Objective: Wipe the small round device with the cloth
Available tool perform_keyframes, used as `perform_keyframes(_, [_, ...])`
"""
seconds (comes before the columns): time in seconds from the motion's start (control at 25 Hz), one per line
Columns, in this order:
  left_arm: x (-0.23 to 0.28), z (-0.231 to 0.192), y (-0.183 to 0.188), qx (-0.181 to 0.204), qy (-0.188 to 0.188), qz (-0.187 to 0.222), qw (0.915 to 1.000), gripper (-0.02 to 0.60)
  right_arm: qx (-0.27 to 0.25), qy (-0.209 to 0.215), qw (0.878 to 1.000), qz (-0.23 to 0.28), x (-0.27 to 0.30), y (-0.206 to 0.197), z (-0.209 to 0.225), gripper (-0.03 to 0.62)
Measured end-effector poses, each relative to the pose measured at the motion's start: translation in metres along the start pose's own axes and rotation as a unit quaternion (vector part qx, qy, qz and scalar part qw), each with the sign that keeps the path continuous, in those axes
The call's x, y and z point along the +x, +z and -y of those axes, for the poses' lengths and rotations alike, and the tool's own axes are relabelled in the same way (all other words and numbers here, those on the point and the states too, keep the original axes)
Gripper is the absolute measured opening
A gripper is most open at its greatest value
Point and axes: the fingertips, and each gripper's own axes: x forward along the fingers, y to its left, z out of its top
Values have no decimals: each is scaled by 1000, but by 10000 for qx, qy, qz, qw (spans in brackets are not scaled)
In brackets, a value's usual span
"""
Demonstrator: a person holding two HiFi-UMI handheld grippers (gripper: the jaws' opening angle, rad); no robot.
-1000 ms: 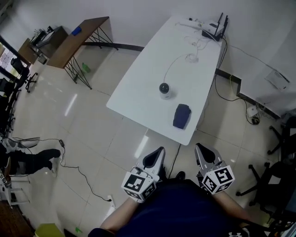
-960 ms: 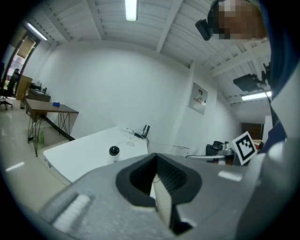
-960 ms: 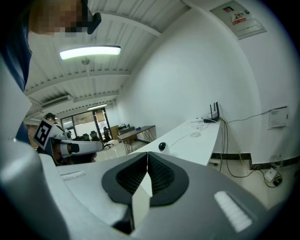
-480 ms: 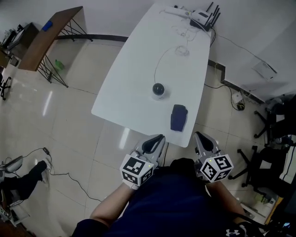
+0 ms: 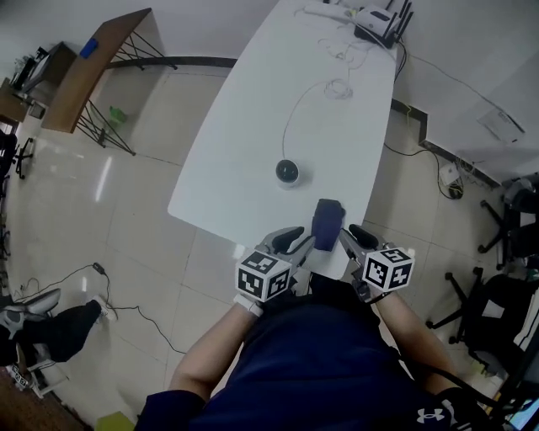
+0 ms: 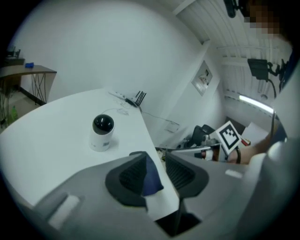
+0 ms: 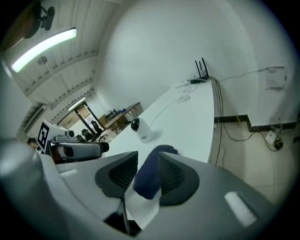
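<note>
Now both grippers are low at the near edge of the white table (image 5: pixel 253 143), and the dark blue cloth (image 5: pixel 327 222) lies flat on the table between them. The left gripper (image 6: pixel 156 159) has its jaws apart, and they have just been opening. In the left gripper view a corner of the cloth shows in the gap, close to the left pad. Bare table is visible on its other side, so the pads do not press on it. The right gripper (image 7: pixel 147 157) has its jaws apart too, and they also have just been opening. In the right gripper view the rounded end of the cloth shows in the gap, close to the right pad, and a strip of table is visible between the cloth and the left pad. I cannot tell if any pad really touches the cloth. The small round device (image 5: pixel 287 172), white with a black dome on top, stands upright on the table ahead of both grippers. It is beyond the far end of the cloth, a little to the left, and apart from it. Farther ahead of the tools, a thin white cable (image 5: pixel 337 87) runs from the device toward a router (image 5: pixel 376 23) with antennas at the far end of the table.
</note>
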Motion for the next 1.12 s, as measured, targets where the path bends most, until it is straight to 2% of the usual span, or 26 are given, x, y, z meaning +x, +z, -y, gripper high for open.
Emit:
perform_keyframes(0.2, [46, -23, -18, -280, 378, -574, 9972, 129, 919, 588, 9924, -571, 37, -16, 35, 149])
perform_keyframes(0.28, [59, -30, -25, -489, 470, -725, 9951, 133, 1231, 664, 9873, -759, 45, -23, 45, 165])
perform_keyframes(0.4, [72, -43, -43, -880, 554, -1006, 9895, 174, 1584, 692, 9804, -945, 52, -34, 49, 227])
perform_keyframes(0.64, [88, -45, -62, -1527, -155, -1209, 9807, 187, 1758, 931, 9744, -1051, 63, -39, 36, 235])
perform_keyframes(0.8, [96, -42, -66, -1676, -673, -1422, 9732, 100, 2071, 1173, 9648, -1115, 66, -39, 25, 233])
perform_keyframes(0.88, [93, -41, -58, -1600, -880, -1311, 9744, 77, 2121, 1337, 9623, -1057, 65, -33, 17, 233])
perform_keyframes(1.04, [73, -40, -29, -1400, -1206, -832, 9792, 69, 2077, 1698, 9606, -730, 58, -12, 0, 236])
perform_keyframes(1.12, [63, -39, -13, -1423, -1385, -554, 9785, 66, 2017, 1803, 9610, -581, 57, -2, -3, 265])
